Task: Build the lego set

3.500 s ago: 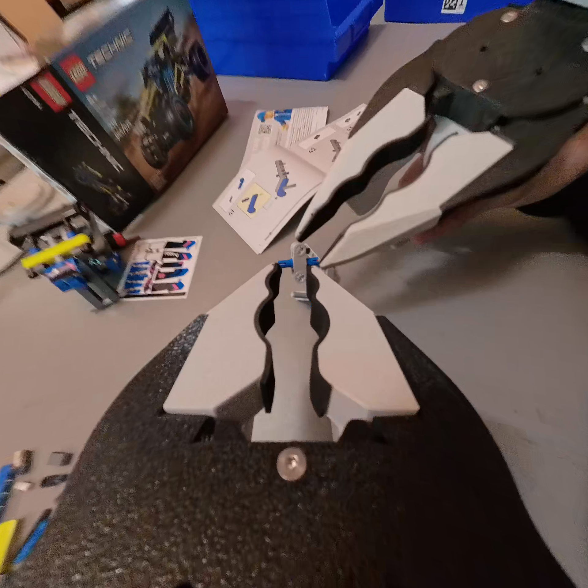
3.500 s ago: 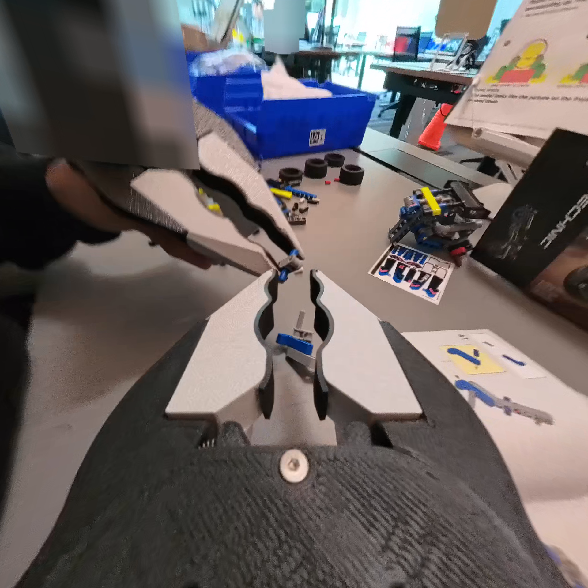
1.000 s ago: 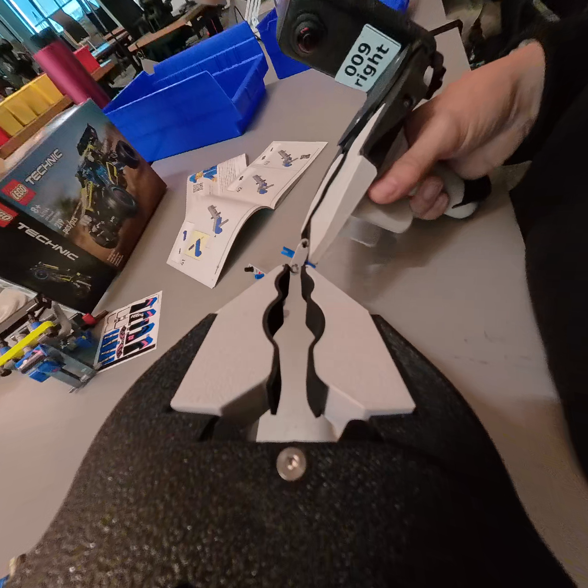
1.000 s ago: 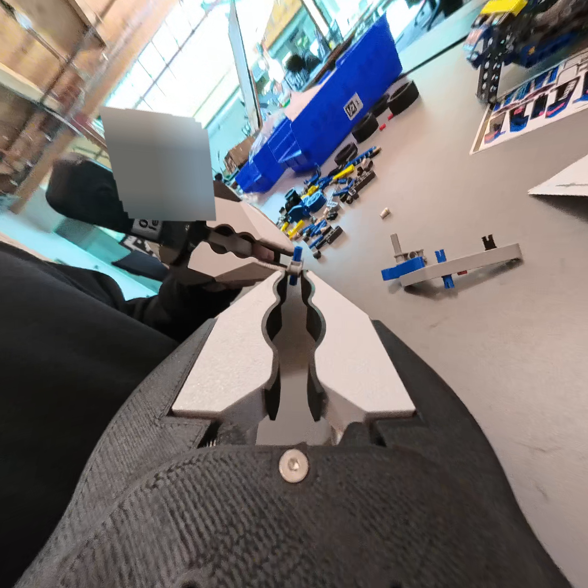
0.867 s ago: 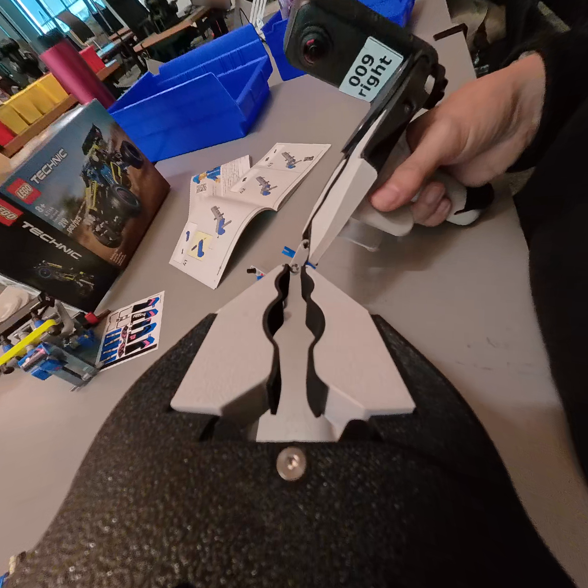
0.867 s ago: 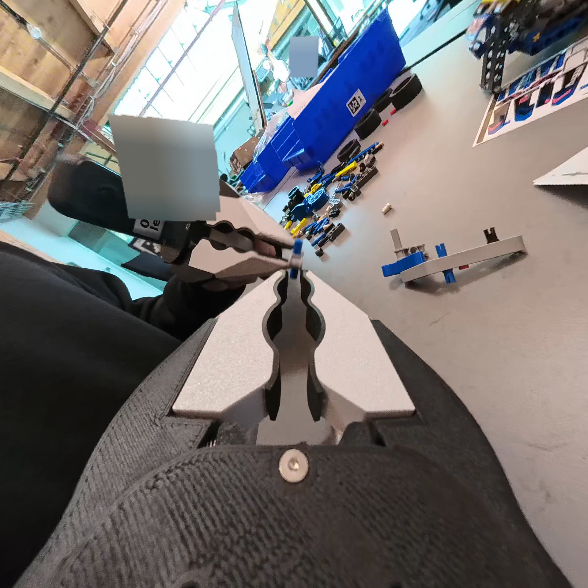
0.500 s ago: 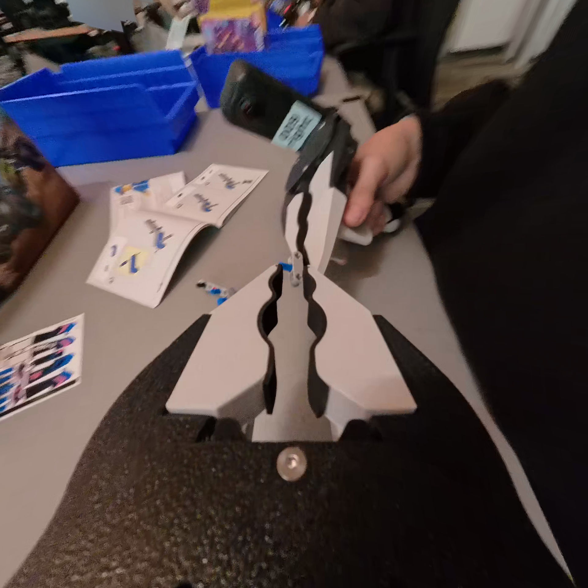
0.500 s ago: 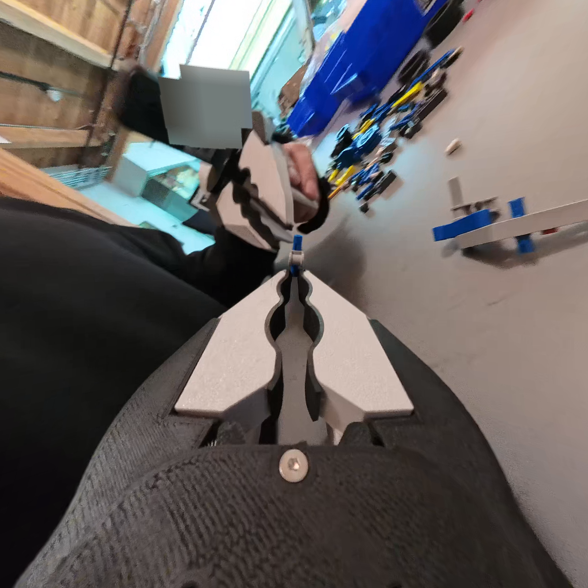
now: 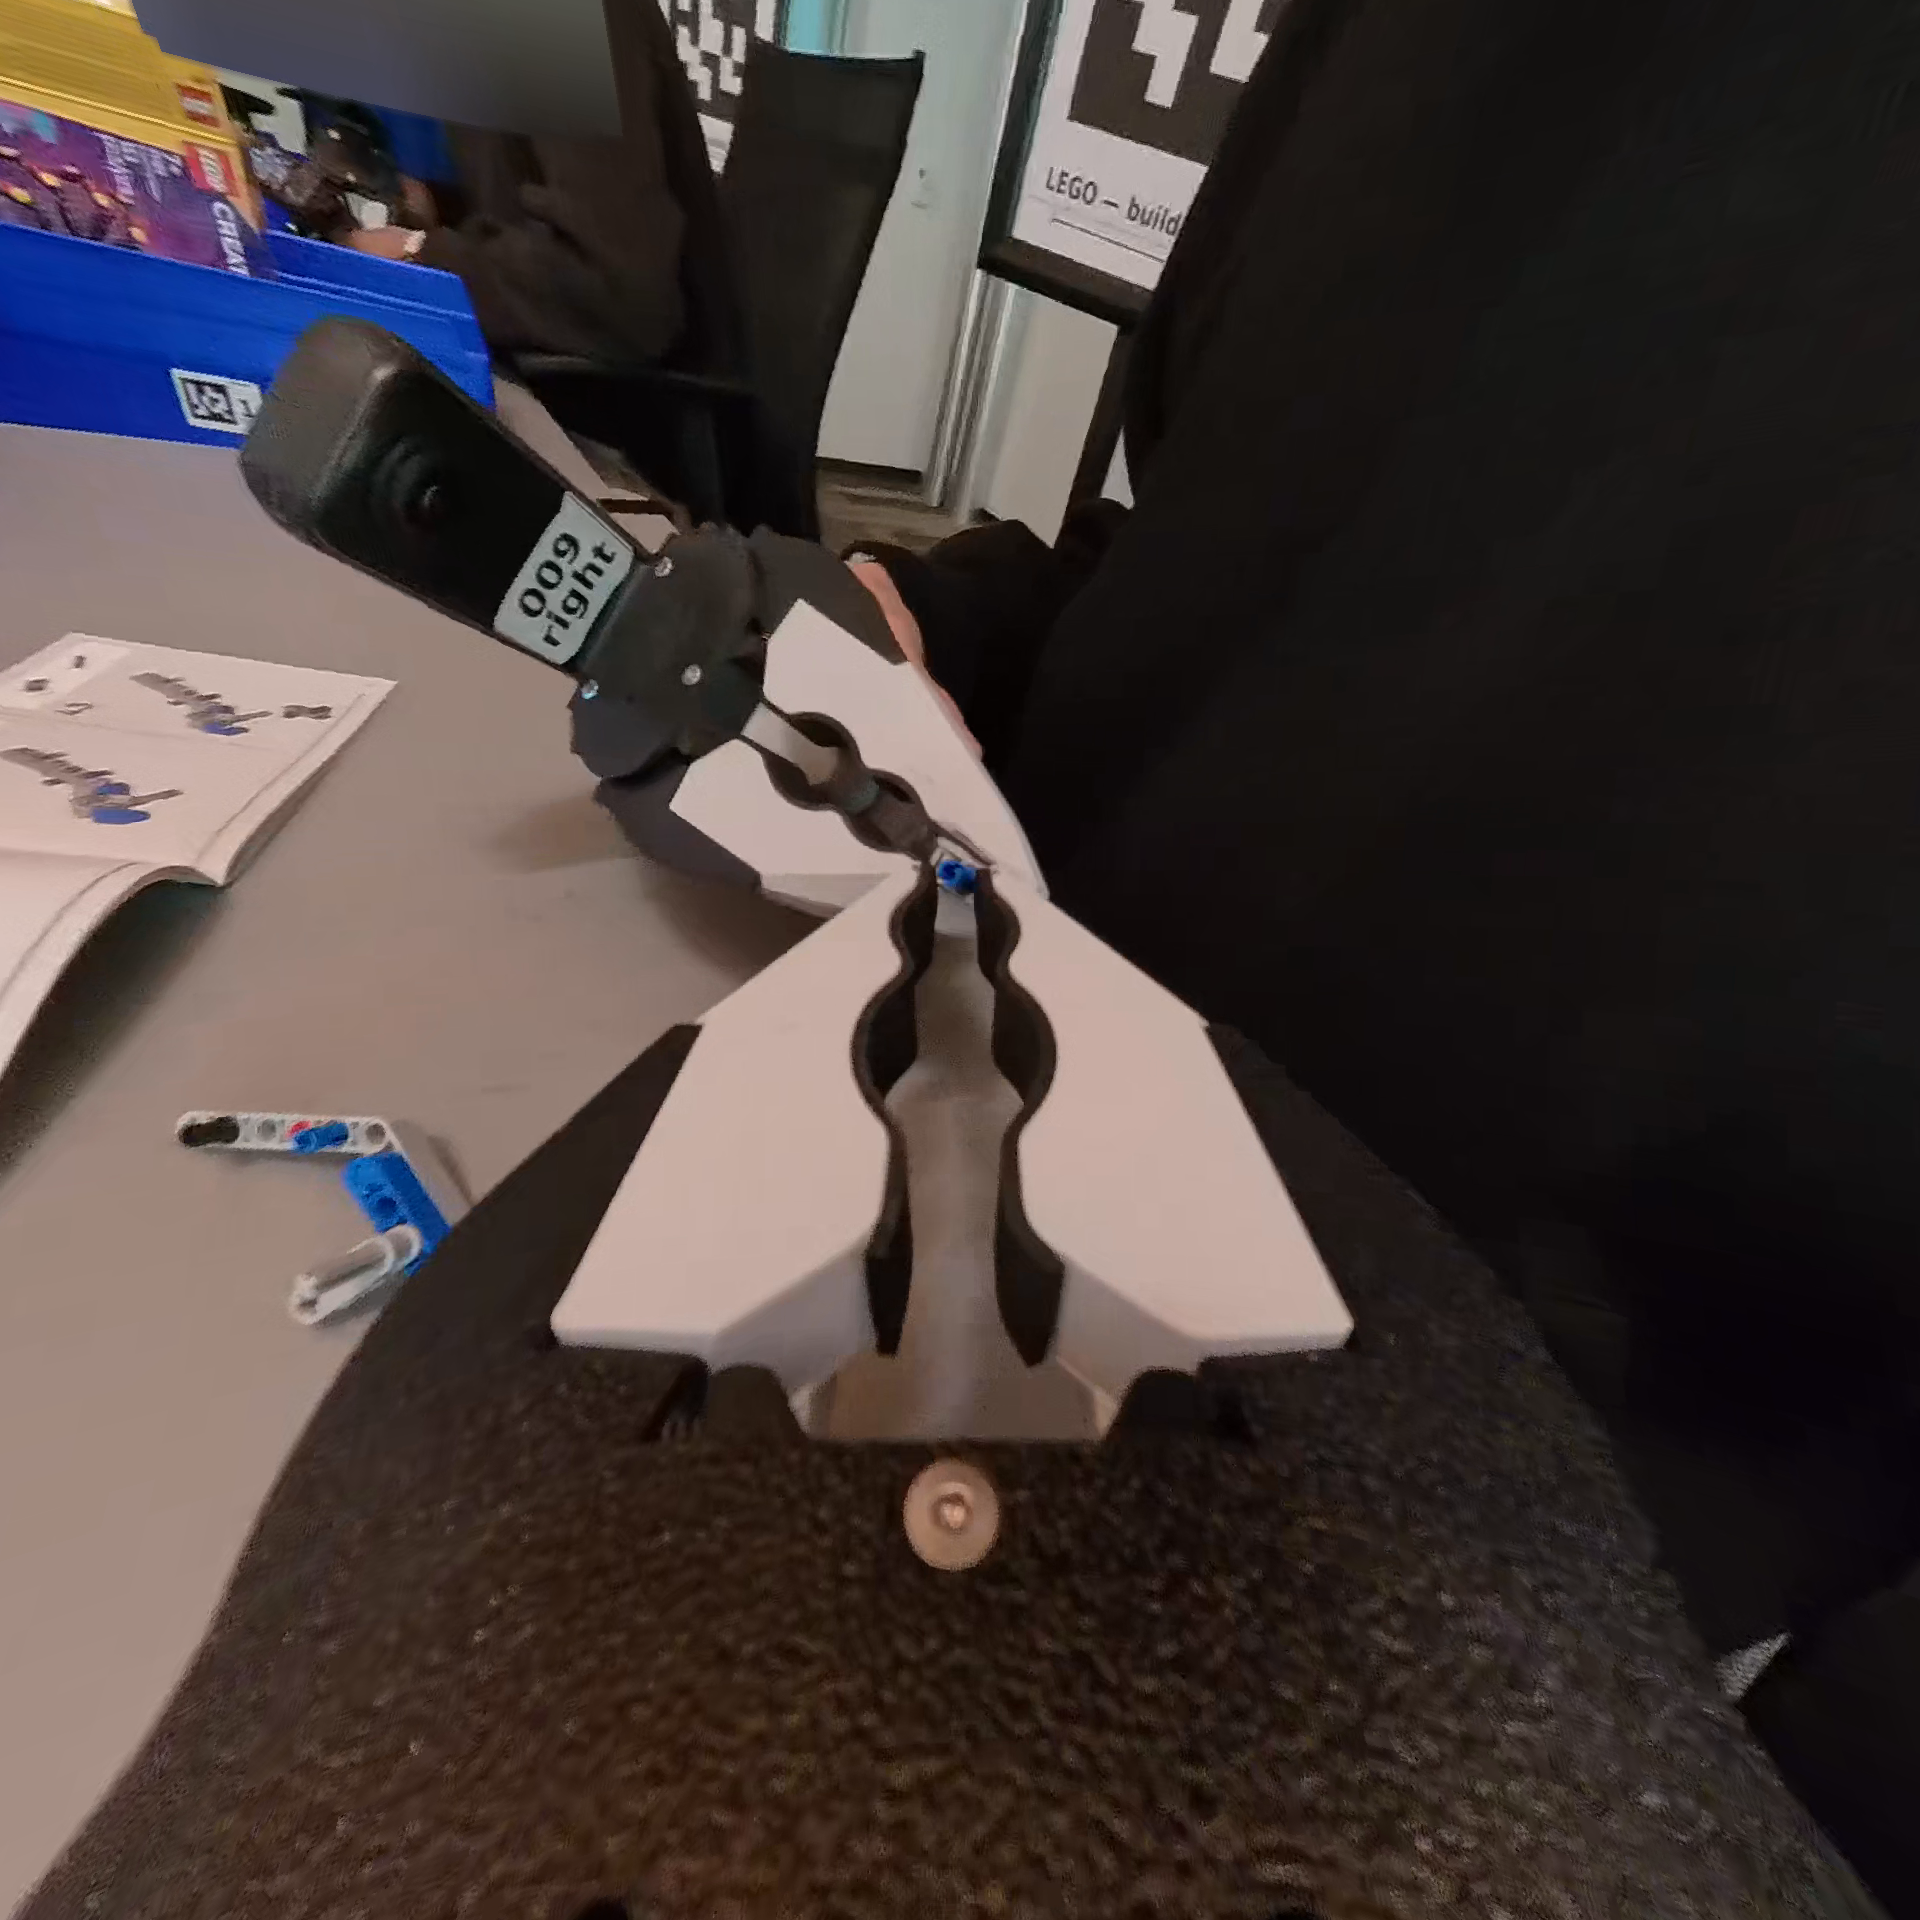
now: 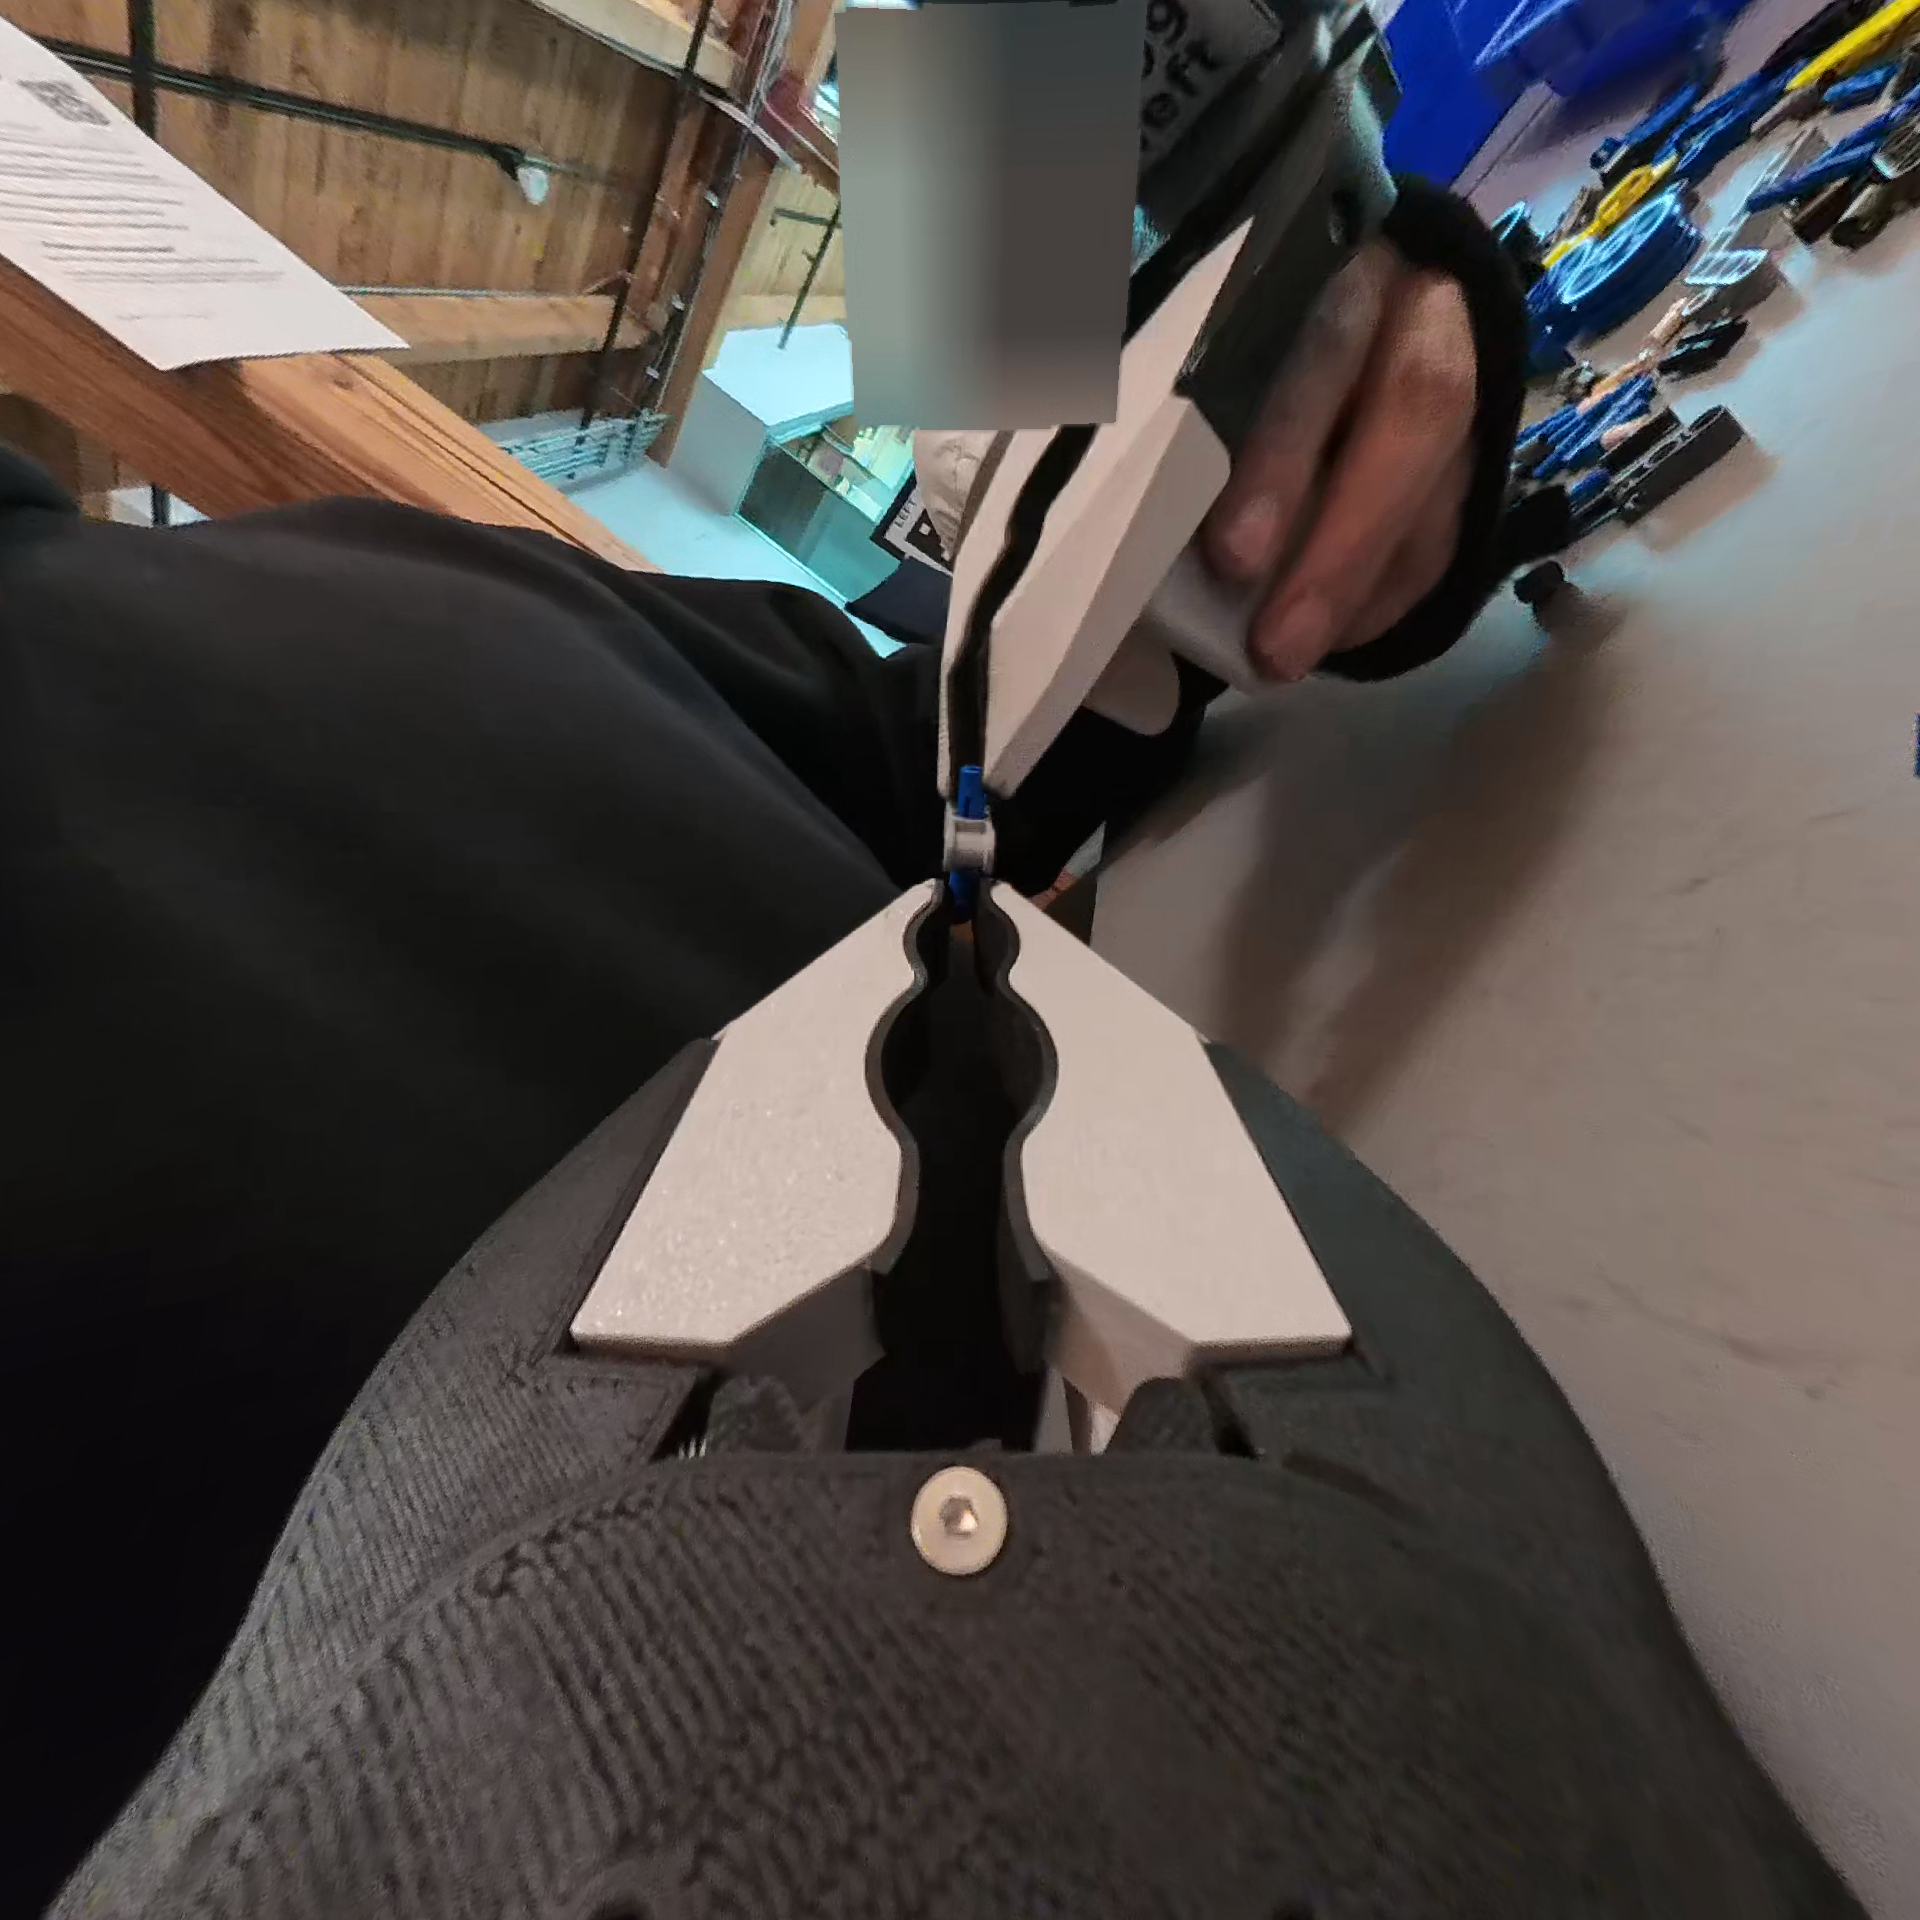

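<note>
Between the tips: we've got the blue pin (image 10: 968, 795) with its grey connector (image 10: 969, 837), long axis tip-to-tip.
Left gripper (image 10: 971, 774): fingers pinched on the far end.
Right gripper (image 10: 961, 896): fingers narrow, gripping the near end.

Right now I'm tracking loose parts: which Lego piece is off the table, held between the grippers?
The small grey connector with blue pins, pinched between both gripper tips in mid-air. The grey-and-blue beam assembly lies flat on the grey table, untouched.

Left hand-held gripper (image 9: 951, 883) with pale grey wavy-edged fingers, textured black body, silver screw, right hand-held gripper (image 10: 961, 896) alike, black sleeves
</note>
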